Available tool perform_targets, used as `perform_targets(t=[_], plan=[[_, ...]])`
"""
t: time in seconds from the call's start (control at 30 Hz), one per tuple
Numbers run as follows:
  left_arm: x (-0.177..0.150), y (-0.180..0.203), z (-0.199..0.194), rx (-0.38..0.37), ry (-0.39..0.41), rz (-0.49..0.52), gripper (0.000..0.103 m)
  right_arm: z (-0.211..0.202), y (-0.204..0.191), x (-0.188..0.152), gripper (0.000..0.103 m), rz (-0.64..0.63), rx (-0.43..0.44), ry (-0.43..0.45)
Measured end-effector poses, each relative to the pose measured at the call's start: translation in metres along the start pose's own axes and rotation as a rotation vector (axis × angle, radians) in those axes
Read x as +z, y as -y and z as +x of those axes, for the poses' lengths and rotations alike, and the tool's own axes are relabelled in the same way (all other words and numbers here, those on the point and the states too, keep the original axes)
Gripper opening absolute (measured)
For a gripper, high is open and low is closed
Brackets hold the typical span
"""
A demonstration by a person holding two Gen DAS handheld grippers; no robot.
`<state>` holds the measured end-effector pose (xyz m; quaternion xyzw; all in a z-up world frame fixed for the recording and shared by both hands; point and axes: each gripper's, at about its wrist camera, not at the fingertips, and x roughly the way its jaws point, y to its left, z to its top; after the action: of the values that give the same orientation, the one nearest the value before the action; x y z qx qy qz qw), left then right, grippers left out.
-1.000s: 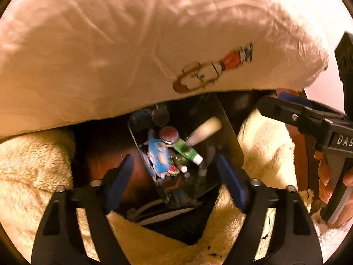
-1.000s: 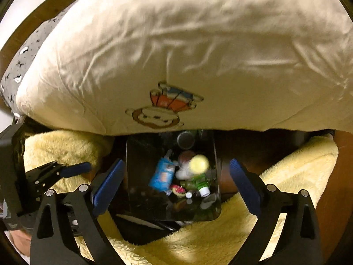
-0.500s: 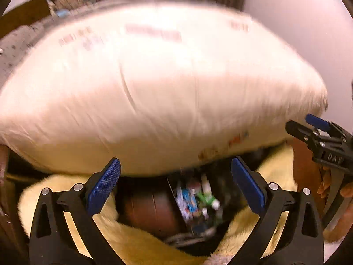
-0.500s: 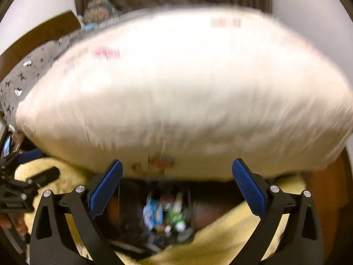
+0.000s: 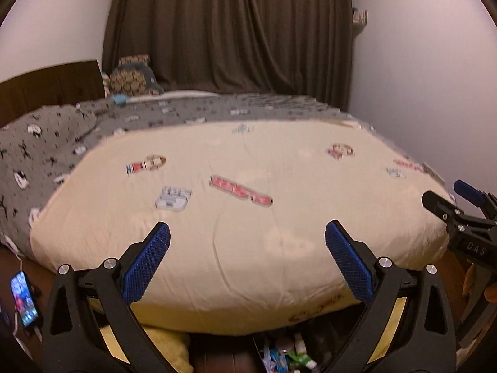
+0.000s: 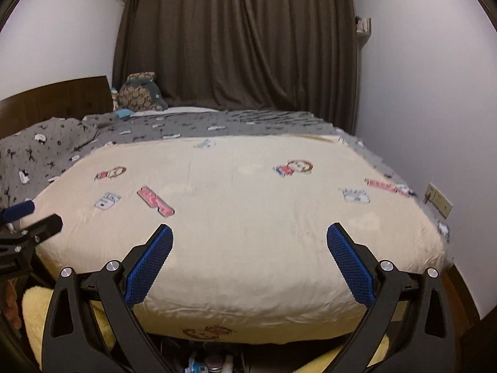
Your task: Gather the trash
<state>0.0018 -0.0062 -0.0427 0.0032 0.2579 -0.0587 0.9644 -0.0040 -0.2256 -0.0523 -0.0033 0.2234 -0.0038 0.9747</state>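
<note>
**A:** Both sets of jaws, what are they doing?

**B:** Nothing is gripped. My left gripper (image 5: 247,242) has just been spreading its jaws and they now stand at full width, with only the cream duvet (image 5: 236,217) showing in the gap behind them. My right gripper (image 6: 249,244) stands just as wide apart and just as empty.

**A:** Why hold them like that, aimed over the bed?

**B:** I judge I'm scanning for more litter. Spread jaws are ready for whatever turns up, and looking across the bed takes in the grey printed sheet (image 5: 56,143) at ten o'clock and the dark curtain (image 5: 230,31) at twelve.

**A:** And the trash?

**B:** At six o'clock, below the jaws and well apart from them, at the frame's bottom edge. The trash bin (image 5: 285,357) sits under the duvet's overhang with wrappers and small bottles in it. My right view catches it too, between the yellow fleece blanket (image 6: 34,317) folds.

**A:** Anything on the duvet?

**B:** Only printed cartoon figures, as far as I can tell.
</note>
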Motion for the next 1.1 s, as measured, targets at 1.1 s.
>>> perform_targets(t=[1.1], plan=[[0.002,-0.001,-0.021,0.066,0.061,-0.015,0.095,-0.013,-0.012,0.007,0.100,0.046,-0.012,0.024]])
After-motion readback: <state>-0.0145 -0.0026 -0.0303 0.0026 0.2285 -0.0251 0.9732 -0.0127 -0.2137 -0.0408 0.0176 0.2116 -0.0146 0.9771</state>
